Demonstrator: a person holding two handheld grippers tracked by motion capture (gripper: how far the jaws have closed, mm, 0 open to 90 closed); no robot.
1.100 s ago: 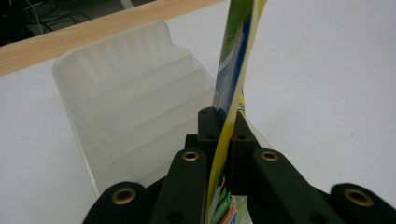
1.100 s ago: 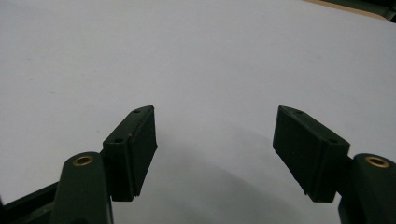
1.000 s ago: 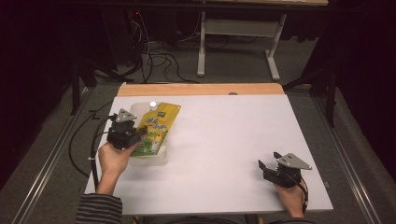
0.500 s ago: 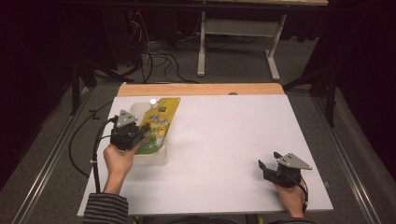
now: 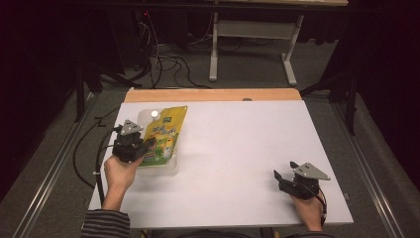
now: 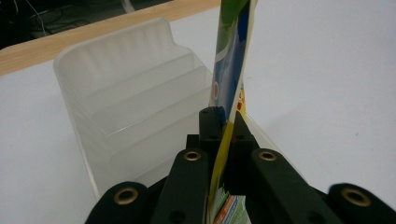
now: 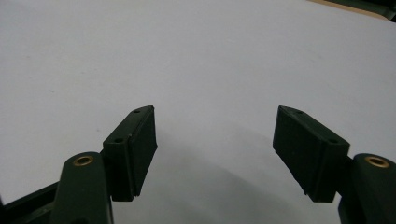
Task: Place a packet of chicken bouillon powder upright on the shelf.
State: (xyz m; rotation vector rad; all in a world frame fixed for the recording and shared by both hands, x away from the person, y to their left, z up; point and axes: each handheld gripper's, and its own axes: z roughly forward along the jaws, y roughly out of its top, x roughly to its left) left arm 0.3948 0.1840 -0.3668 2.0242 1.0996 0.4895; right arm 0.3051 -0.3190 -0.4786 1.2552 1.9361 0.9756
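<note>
A yellow and green spouted pouch (image 5: pixel 166 133) with a white cap lies tilted over a clear plastic stepped rack (image 5: pixel 168 166) at the table's left. My left gripper (image 5: pixel 143 148) is shut on the pouch's lower edge. In the left gripper view the pouch (image 6: pixel 232 70) stands edge-on between the closed jaws of the left gripper (image 6: pixel 225 122), with the ribbed rack (image 6: pixel 130 98) just behind and to the left. My right gripper (image 5: pixel 280 177) rests low near the table's front right, open, nothing between its fingers (image 7: pixel 135 149); in the right gripper view the right gripper (image 7: pixel 214 122) faces bare white tabletop.
The white table (image 5: pixel 237 148) has a wooden strip (image 5: pixel 213 94) along its far edge. Beyond it stand a white desk frame (image 5: pixel 257 34) and cables (image 5: pixel 163 59) on the floor. A black cable (image 5: pixel 99 148) hangs off the table's left edge.
My left gripper with the pouch has shifted slightly forward and right over the rack. The right gripper has stayed still.
</note>
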